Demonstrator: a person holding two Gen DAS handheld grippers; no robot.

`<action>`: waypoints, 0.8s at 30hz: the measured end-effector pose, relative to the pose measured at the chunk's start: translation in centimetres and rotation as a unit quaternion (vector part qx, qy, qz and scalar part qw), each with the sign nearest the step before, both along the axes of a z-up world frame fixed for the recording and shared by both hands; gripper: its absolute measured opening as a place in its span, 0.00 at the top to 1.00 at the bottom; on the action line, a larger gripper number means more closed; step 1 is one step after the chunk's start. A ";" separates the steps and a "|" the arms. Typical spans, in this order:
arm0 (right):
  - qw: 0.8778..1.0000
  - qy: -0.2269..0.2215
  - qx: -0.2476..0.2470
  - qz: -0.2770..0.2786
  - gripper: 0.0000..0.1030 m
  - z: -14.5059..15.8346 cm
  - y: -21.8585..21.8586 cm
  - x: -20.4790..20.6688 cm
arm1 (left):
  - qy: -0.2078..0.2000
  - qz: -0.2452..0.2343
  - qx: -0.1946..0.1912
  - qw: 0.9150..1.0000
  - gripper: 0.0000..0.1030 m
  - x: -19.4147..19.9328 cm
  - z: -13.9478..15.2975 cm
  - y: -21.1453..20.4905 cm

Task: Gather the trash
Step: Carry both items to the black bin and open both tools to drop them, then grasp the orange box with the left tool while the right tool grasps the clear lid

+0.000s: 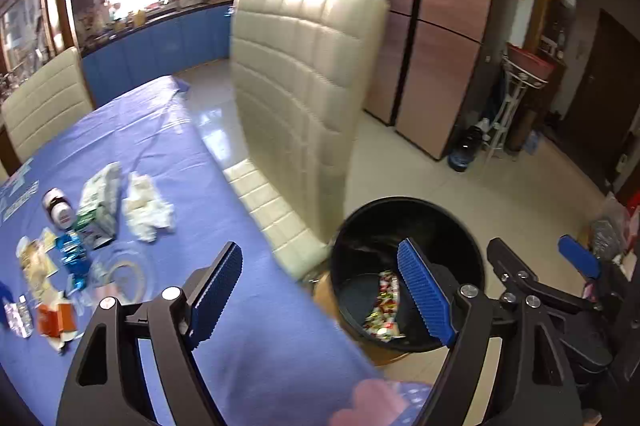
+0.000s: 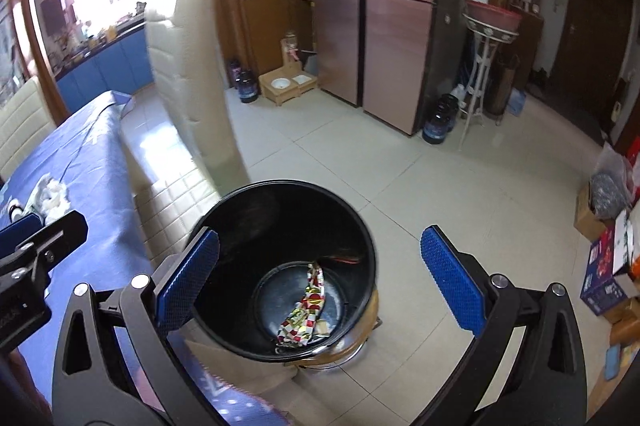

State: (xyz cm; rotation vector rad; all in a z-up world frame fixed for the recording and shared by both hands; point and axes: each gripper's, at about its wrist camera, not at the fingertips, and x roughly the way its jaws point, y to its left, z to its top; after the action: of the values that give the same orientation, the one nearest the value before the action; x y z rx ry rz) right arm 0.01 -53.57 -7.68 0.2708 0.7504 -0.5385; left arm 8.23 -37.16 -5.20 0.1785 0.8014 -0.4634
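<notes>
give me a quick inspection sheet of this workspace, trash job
surface: table under a blue cloth, partly littered
job's things: black bin on the floor beside the table, a colourful wrapper at its bottom; crumpled tissue, green-white carton, small jar, blue wrapper and orange packet lie on the cloth
clutter: boxes on the floor at right
grippers: left gripper open, nothing between its fingers; right gripper open and empty over the bin
cables: nothing seen
surroundings: cream chair, fridge, plant stand, tiled floor
</notes>
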 end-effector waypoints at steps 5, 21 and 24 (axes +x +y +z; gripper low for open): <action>0.998 0.000 -0.010 0.057 0.03 0.7 5.1 1.9 | -0.011 0.062 0.018 0.998 0.24 0.5 0.2 5.7; 0.981 0.034 -0.001 0.193 0.03 -0.6 20.4 7.7 | 0.056 0.245 0.058 0.966 0.24 2.9 -5.3 25.2; 0.979 0.040 -0.005 0.198 0.03 -1.0 22.0 8.4 | 0.073 0.246 0.059 0.965 0.24 3.7 -6.5 26.1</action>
State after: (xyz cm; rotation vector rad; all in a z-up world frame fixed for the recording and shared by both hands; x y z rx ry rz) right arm 8.40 -31.58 -8.69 0.0852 0.8540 -0.1761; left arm 11.90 -11.07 -11.73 0.0508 0.9827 0.0424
